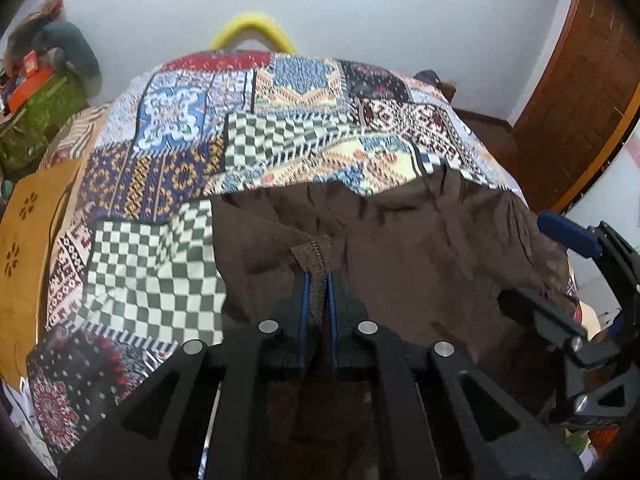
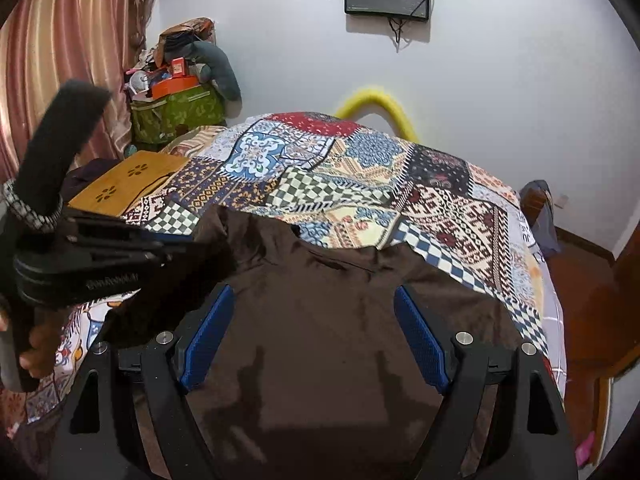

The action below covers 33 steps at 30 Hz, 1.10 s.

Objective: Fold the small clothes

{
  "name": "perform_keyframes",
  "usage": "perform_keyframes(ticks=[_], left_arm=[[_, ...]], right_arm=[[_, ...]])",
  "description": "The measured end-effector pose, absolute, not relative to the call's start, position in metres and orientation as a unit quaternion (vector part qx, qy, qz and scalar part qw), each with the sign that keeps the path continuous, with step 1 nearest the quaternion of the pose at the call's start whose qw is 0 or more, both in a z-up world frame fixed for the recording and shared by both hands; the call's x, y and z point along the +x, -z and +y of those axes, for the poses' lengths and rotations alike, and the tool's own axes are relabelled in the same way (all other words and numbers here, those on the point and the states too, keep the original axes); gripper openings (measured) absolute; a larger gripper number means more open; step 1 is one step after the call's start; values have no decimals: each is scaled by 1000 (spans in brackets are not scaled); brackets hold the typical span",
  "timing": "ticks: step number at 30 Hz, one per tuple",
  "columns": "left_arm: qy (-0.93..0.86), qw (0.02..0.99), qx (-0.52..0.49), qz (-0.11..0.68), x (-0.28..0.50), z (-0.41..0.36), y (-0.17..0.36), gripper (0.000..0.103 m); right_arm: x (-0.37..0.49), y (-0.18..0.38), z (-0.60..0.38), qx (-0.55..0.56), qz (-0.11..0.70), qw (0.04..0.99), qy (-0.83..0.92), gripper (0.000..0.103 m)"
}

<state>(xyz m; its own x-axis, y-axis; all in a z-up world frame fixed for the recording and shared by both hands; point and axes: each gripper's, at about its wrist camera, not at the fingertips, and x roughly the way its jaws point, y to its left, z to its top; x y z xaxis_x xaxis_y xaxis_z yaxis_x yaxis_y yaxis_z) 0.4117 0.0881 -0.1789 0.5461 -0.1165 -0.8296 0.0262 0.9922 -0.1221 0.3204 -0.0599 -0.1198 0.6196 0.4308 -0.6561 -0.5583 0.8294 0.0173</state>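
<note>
1. Lying across the lower middle of the frame, a dark brown garment (image 2: 320,320) rumples over the patchwork bedspread (image 2: 360,184).
2. Left gripper (image 1: 318,280) jaws pinch its stitched hem.
3. Right gripper (image 2: 314,312) jaws stand spread above it.

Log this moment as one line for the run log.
left gripper: shut on brown garment hem | right gripper: open above garment | surface: patchwork bedspread

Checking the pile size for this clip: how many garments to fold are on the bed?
1. A single brown garment lies on the patchwork bedspread; the left gripper pinches its hem, the right gripper hovers open above it. More could lie underneath or out of frame.
</note>
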Motion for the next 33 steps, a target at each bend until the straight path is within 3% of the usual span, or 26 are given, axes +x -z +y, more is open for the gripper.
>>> perform_keyframes(ticks=[3,5,8,14,21,30,33], left_arm=[[52,874,-52,480,409,89,175,16],[49,878,-59,473,404,94,166,32],[35,889,-65,452,395,107,152,44],[-5,887,-66,457,380,142,160,49],[-16,866,-47,498,374,153,204,49],[-12,868,-27,496,369,145,222,52],[-15,870,-22,492,368,145,223,54]], right_arm=[[322,121,-63,-86,346,891,-280,80],[321,121,-62,-82,348,890,-283,80],[321,121,-56,-78,349,886,-293,80],[328,130,-26,-81,359,872,-323,78],[348,168,12,-80,417,837,-346,45],[346,183,30,-132,413,836,-336,25],[352,182,25,-126,415,842,-320,24]])
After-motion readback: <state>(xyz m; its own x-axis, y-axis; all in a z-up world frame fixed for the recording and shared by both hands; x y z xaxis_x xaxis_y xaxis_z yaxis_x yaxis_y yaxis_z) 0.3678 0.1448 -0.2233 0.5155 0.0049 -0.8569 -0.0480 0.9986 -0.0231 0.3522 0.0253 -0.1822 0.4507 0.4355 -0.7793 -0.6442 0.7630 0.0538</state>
